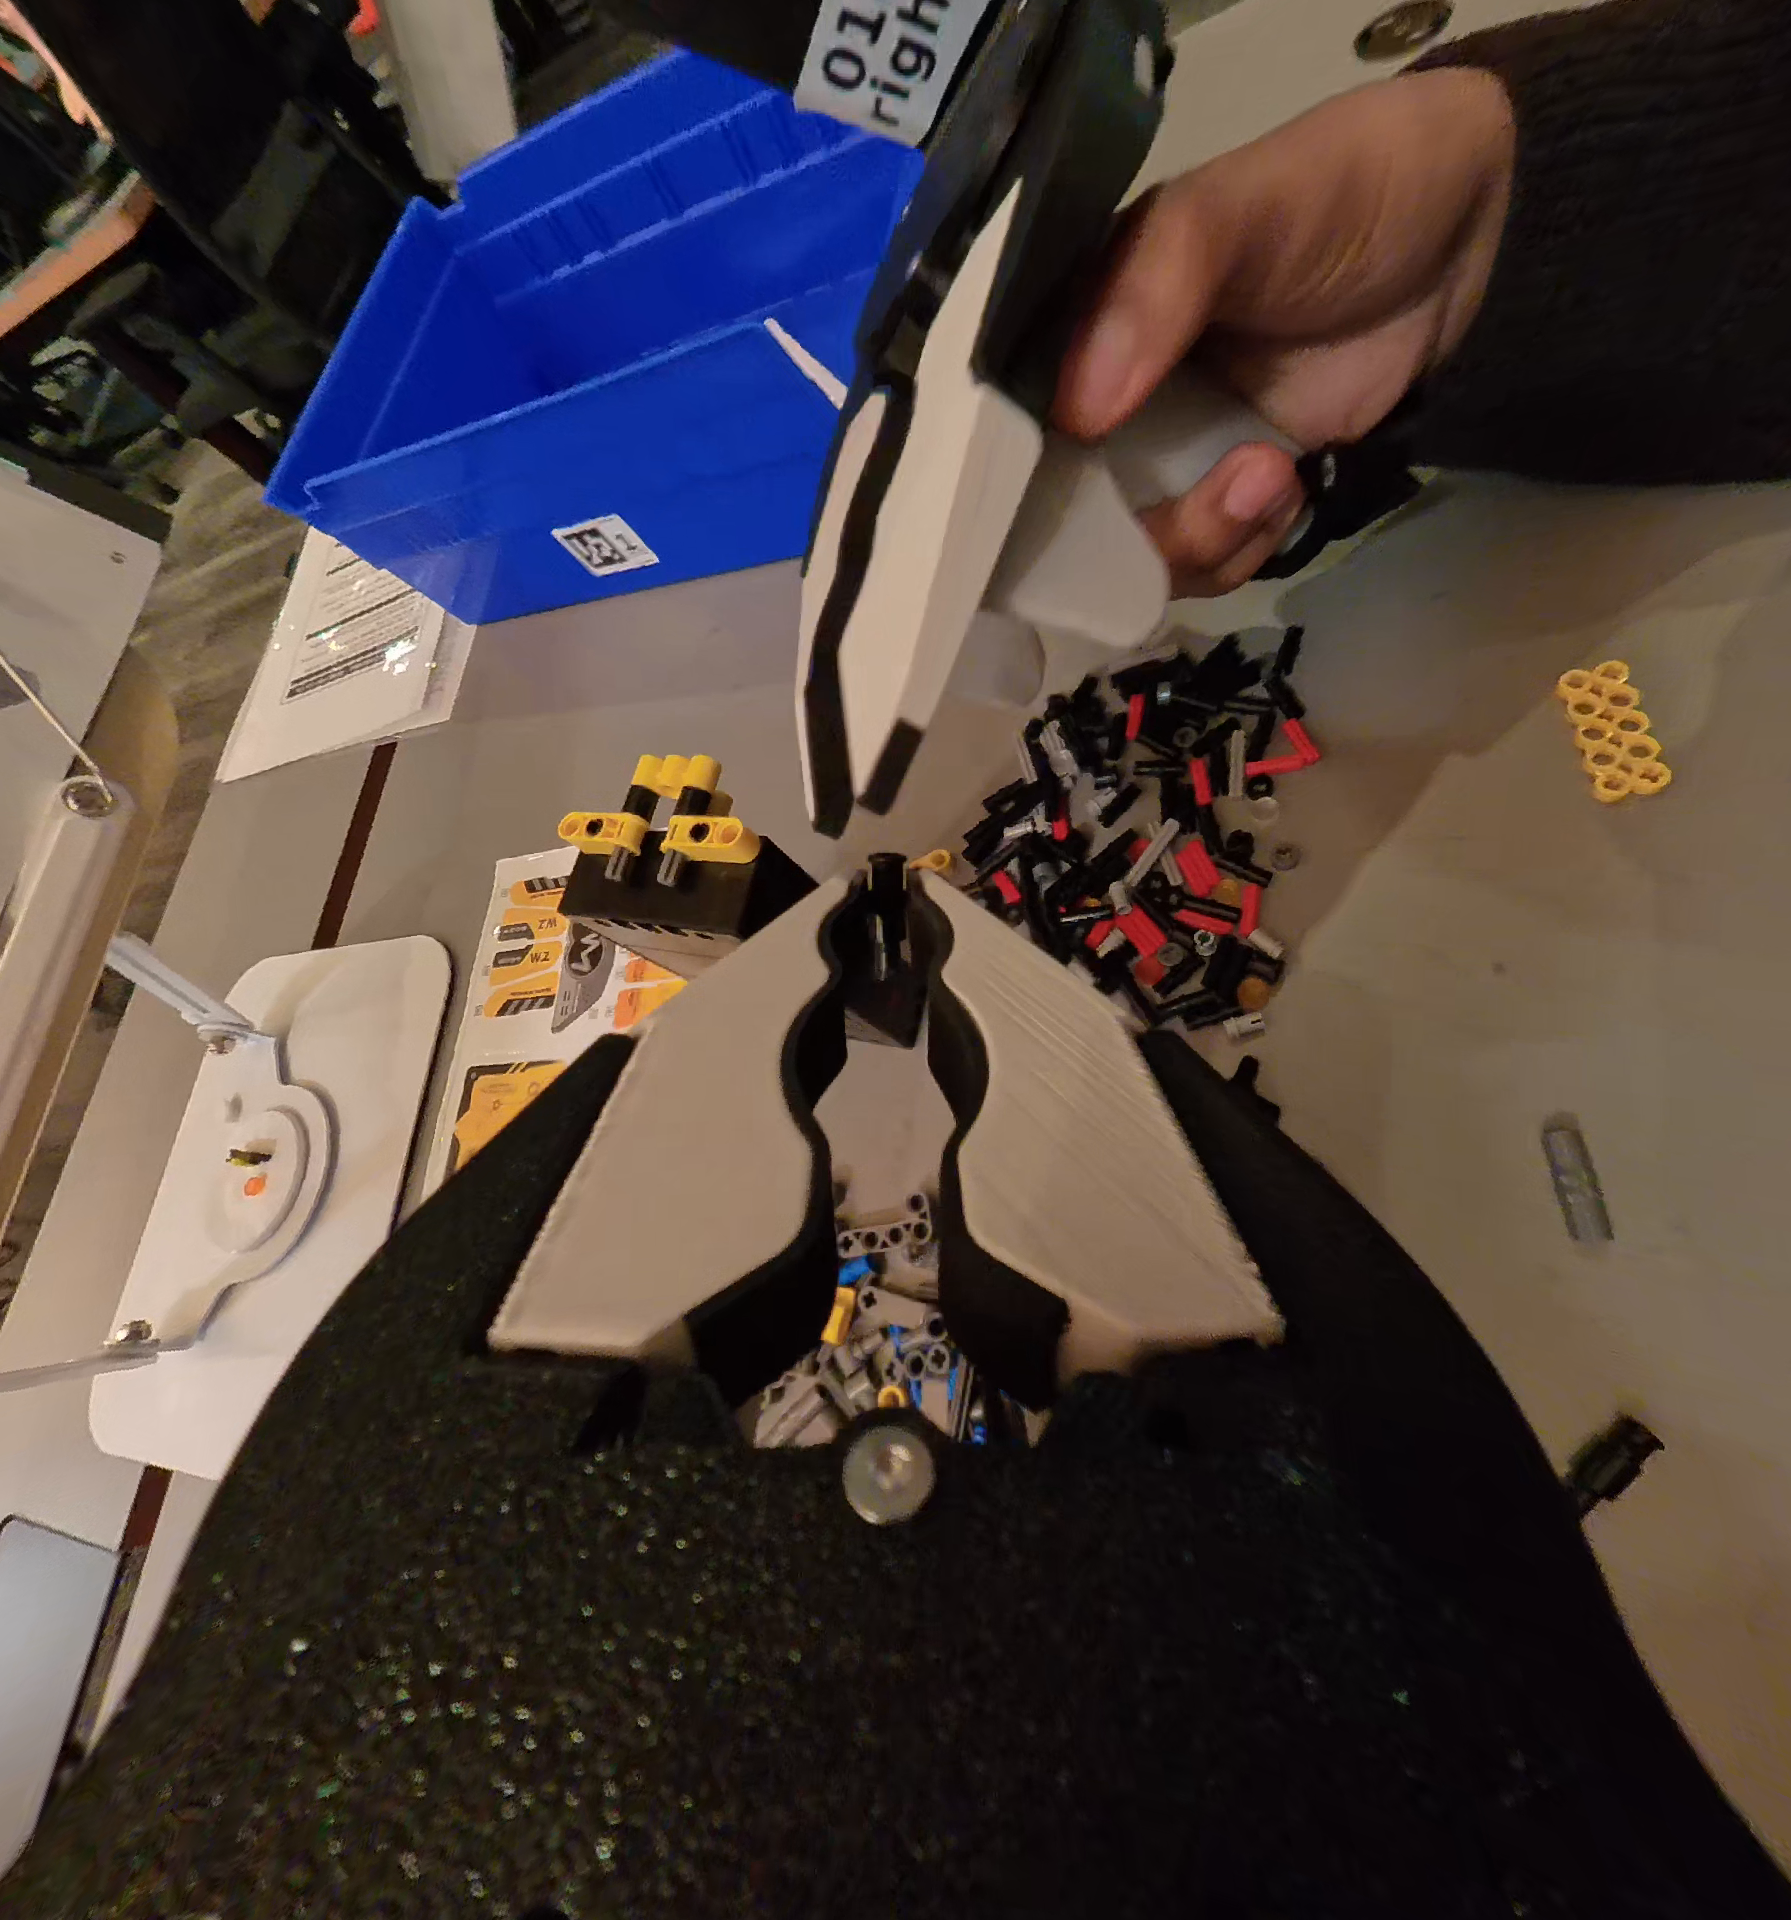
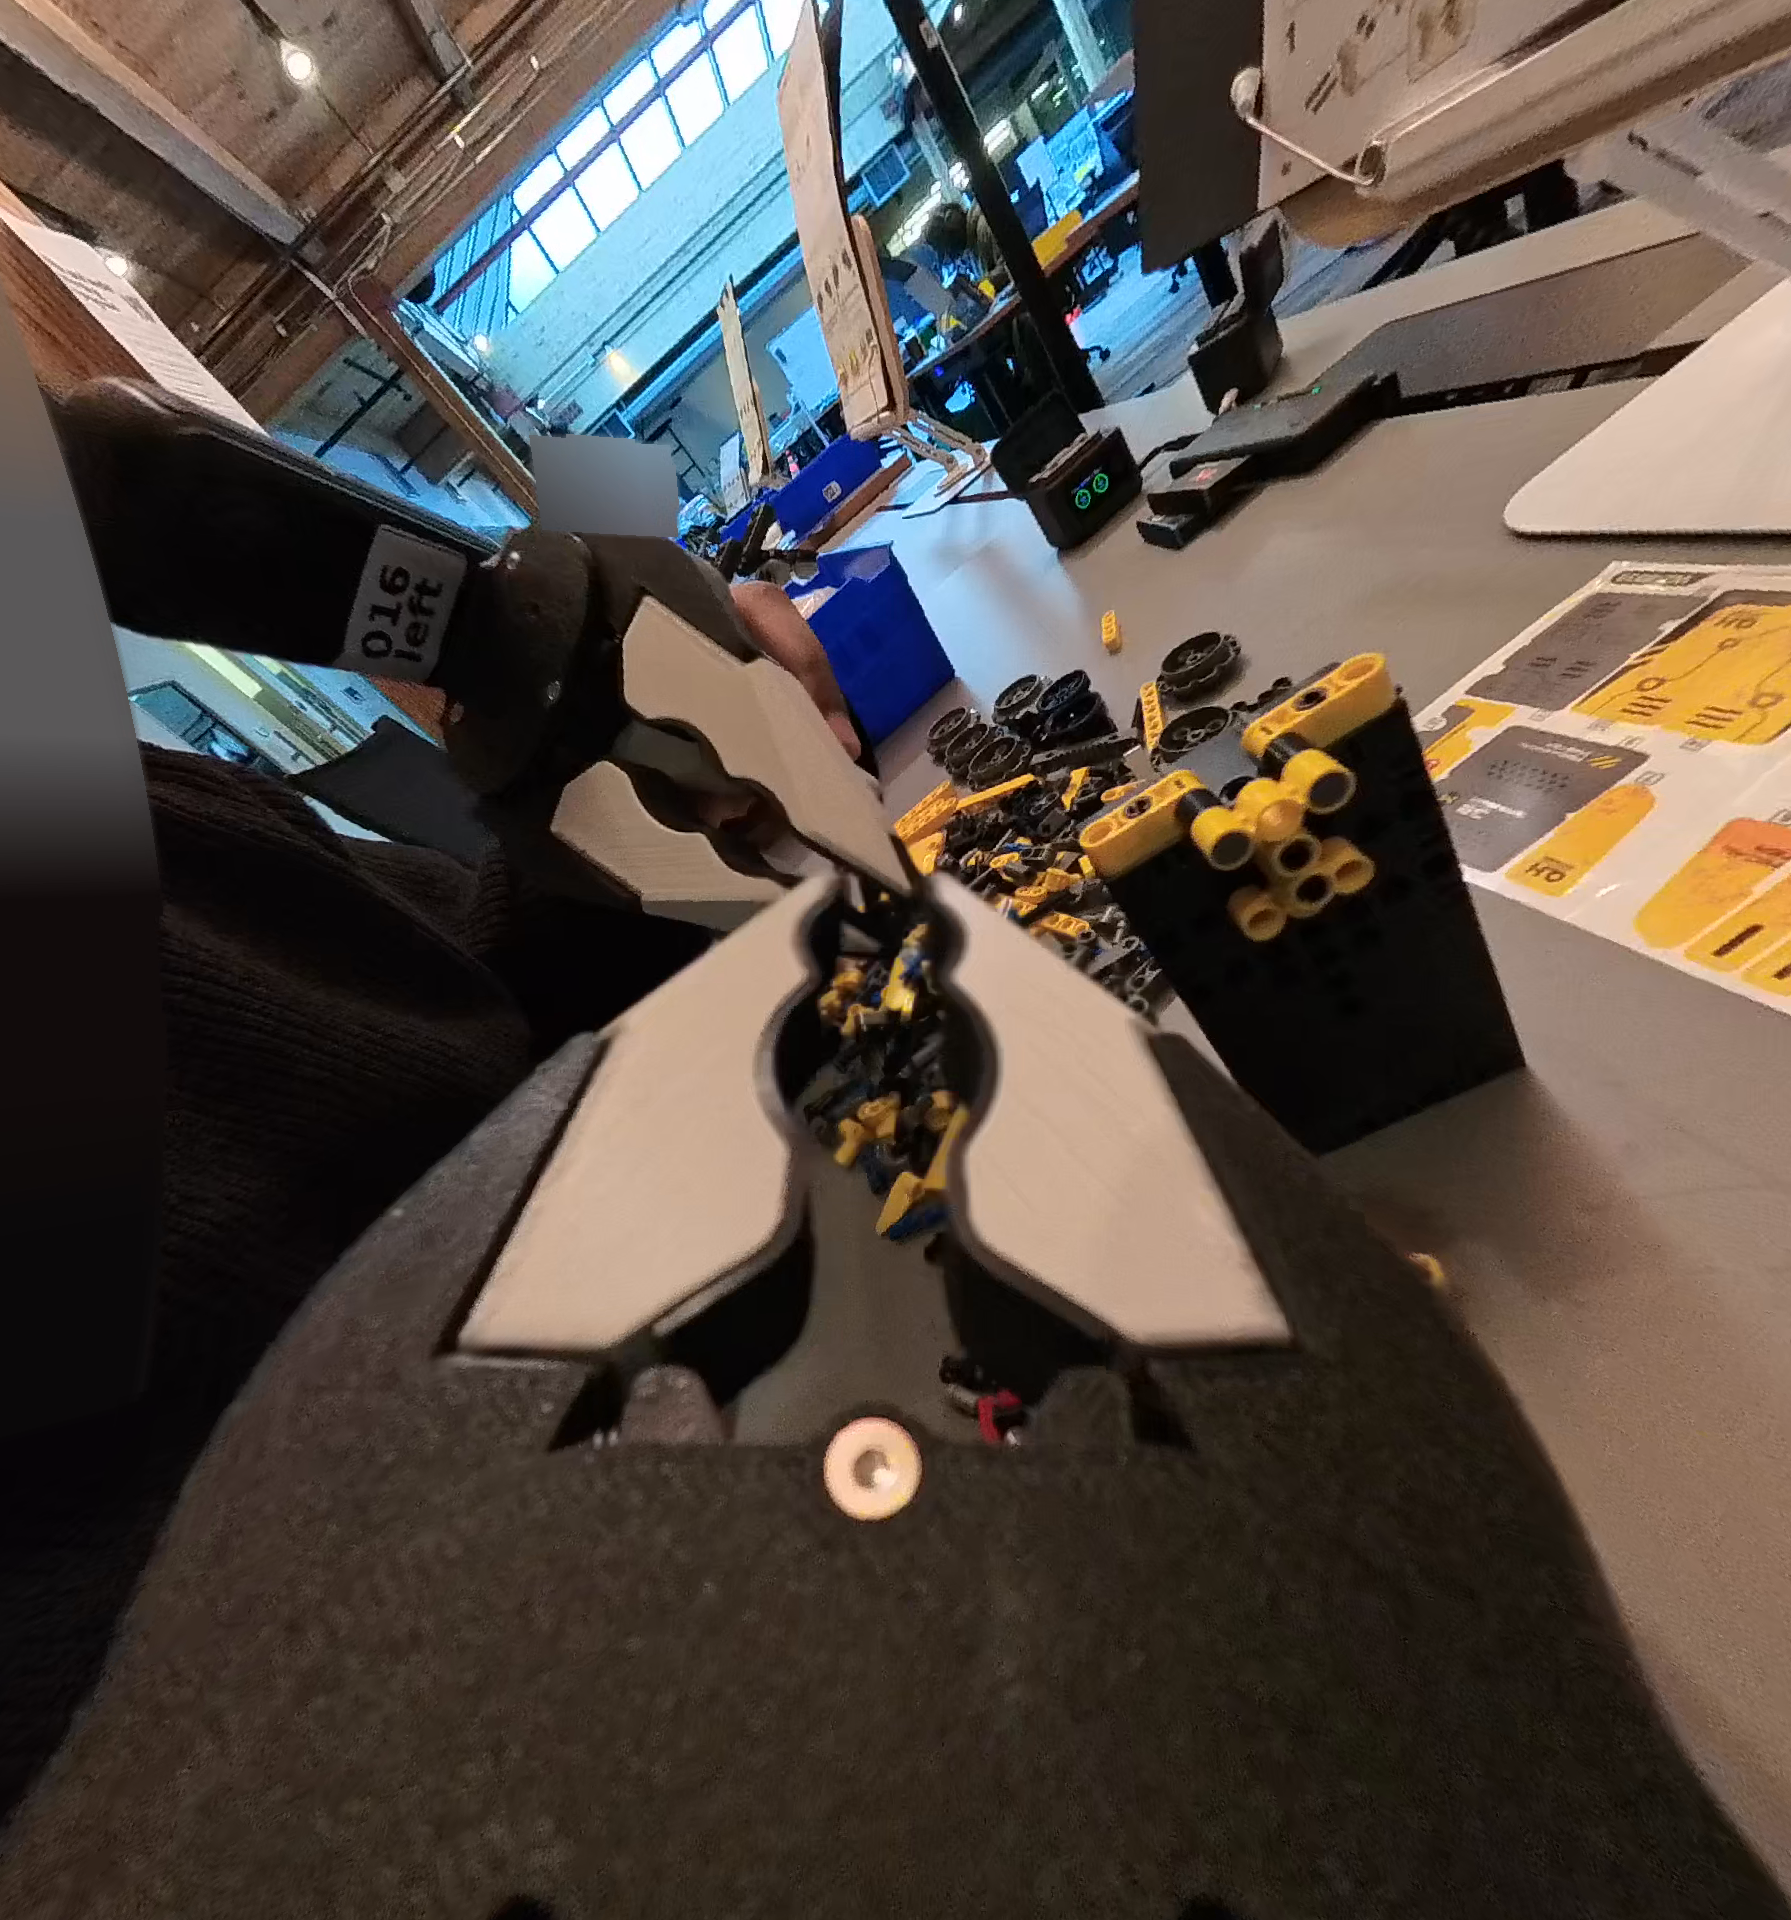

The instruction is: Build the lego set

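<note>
My left gripper [image 1: 886, 894] is shut on a small black pin piece [image 1: 884, 920] that sticks out past its fingertips, with a black block-like part [image 1: 880, 1003] behind it between the fingers. My right gripper [image 1: 855, 805], held by a hand, hangs just above that pin with its fingertips a little apart and nothing between them. In the right wrist view my right gripper [image 2: 878, 896] is open, and the left gripper [image 2: 849, 878] meets it tip to tip. A black block topped with yellow connectors [image 1: 662, 894] stands just to the left; it also shows in the right wrist view [image 2: 1317, 935].
A pile of black, red and grey pins [image 1: 1151, 831] lies to the right, a yellow beam frame [image 1: 1613, 732] farther right. A blue bin [image 1: 579, 416] stands behind, a sticker sheet [image 1: 548, 966] and a white stand base [image 1: 278, 1143] to the left. Black wheels [image 2: 1026, 717] and yellow parts [image 2: 1016, 831] lie beyond. Less than 4 cm separates the two grippers' tips.
</note>
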